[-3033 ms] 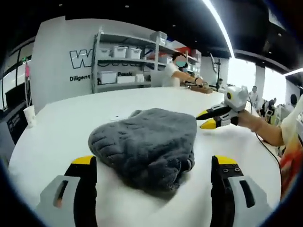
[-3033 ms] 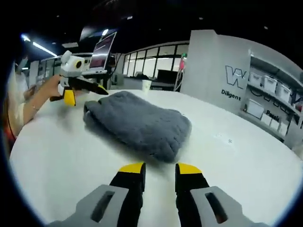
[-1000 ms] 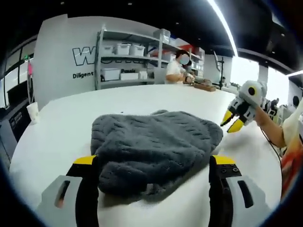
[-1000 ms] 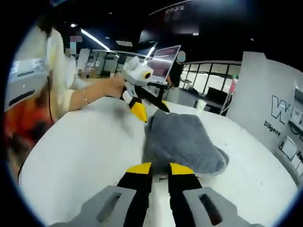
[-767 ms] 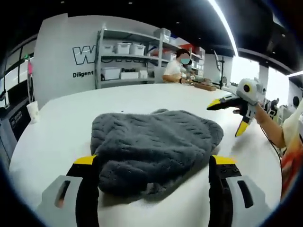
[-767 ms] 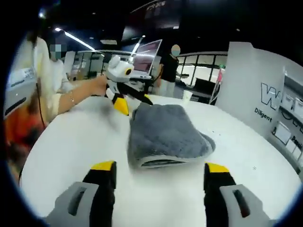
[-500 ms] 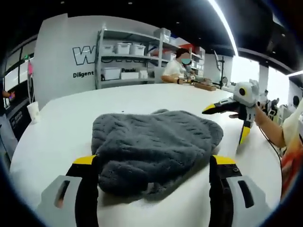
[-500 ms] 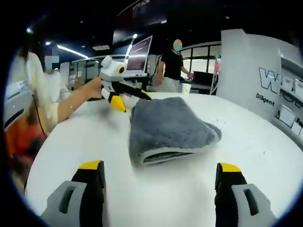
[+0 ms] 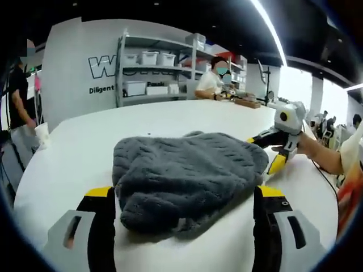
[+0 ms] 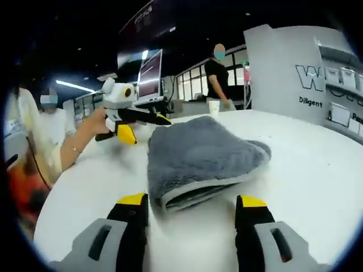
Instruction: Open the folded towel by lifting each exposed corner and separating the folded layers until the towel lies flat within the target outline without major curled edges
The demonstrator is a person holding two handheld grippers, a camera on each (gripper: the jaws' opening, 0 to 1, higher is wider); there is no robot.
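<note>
A grey fluffy towel (image 9: 187, 167) lies folded on the white table (image 9: 68, 153). My left gripper (image 9: 186, 198) is open, its jaws standing on either side of the towel's near edge. In the same view my right gripper (image 9: 265, 152), held by a hand, is open at the towel's right edge. In the right gripper view the towel (image 10: 198, 153) shows its folded layers towards me, and my right gripper (image 10: 193, 203) is open with that layered edge between its jaws. The left gripper (image 10: 143, 127) stands open at the towel's far left corner.
Shelves with white bins (image 9: 148, 73) stand against the lettered wall behind the table. A person (image 9: 211, 85) sits at a bench, and another (image 9: 17, 99) stands at the left by a paper cup (image 9: 41, 134). A screen (image 10: 148, 73) and a standing person (image 10: 218, 68) are beyond the table's far edge.
My right gripper went from shut to wide open and has closed in on the towel's layered edge. The left gripper stays open at the towel's near edge, barely moved.
</note>
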